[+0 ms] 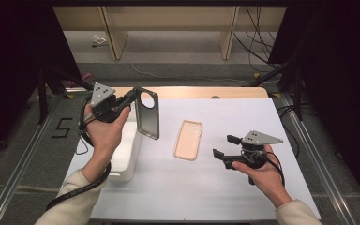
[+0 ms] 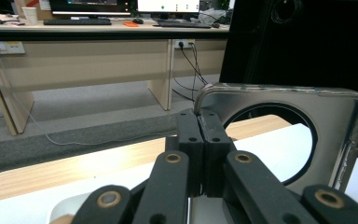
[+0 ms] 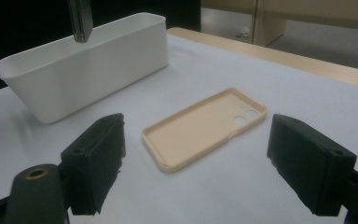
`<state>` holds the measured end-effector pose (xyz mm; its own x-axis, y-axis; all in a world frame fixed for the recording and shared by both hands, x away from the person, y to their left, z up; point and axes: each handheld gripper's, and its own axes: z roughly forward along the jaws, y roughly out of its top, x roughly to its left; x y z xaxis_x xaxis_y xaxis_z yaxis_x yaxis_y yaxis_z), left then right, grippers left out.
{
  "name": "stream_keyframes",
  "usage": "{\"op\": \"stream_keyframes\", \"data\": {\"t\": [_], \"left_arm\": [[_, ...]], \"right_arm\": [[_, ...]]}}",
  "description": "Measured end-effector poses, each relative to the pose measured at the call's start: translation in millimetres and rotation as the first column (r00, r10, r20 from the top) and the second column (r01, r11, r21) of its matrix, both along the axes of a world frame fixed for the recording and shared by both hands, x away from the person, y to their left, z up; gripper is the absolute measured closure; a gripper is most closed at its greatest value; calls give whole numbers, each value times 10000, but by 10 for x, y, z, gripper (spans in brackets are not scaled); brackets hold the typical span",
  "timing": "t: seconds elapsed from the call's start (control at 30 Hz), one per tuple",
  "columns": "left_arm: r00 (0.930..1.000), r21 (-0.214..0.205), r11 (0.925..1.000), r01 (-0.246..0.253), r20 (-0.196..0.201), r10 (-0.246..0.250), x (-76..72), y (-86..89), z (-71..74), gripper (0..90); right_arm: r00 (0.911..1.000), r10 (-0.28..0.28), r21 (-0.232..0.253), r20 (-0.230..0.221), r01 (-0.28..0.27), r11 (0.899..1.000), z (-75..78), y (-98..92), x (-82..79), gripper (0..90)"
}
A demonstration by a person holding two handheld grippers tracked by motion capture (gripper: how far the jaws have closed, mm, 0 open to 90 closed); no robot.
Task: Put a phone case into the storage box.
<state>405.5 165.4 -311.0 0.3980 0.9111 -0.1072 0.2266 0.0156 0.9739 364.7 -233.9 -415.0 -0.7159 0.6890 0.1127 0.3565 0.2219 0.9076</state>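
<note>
Your left hand-held gripper (image 1: 130, 99) is clamping its jaws tight on the rim of a dark clear phone case (image 1: 148, 113), pinching it at one corner beside the big round camera cutout. You are holding that case upright in the air above the white bin (image 1: 124, 154) at the left side of the table (image 1: 225, 197), well clear of the surface. Your right hand-held gripper (image 1: 225, 146) is hovering low with its jaws standing wide apart and gripping nothing. It is pointing at a beige phone case (image 1: 188, 139), which is lying flat, hollow side up, on the white table cover, just beside the bin.
</note>
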Motion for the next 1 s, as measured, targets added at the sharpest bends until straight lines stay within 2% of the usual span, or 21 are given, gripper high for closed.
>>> {"op": "stream_keyframes", "data": {"t": [0.37, 0.6, 1.0], "left_arm": [[9992, -37, 9993, -372, 164, 373, 15, 109, 19, 887], [9982, 45, 9984, -557, 213, 556, 23, 166, 29, 887], [9962, -69, 9964, -844, 215, 845, 50, 272, 49, 887]], "right_arm": [[10000, -8, -18, 13, 8, 10000, -4, 6, -1, 200], [10000, 29, -26, 13, -29, 10000, -6, 14, -4, 200], [10000, 27, -25, -16, -27, 10000, -14, 18, -3, 201]]}}
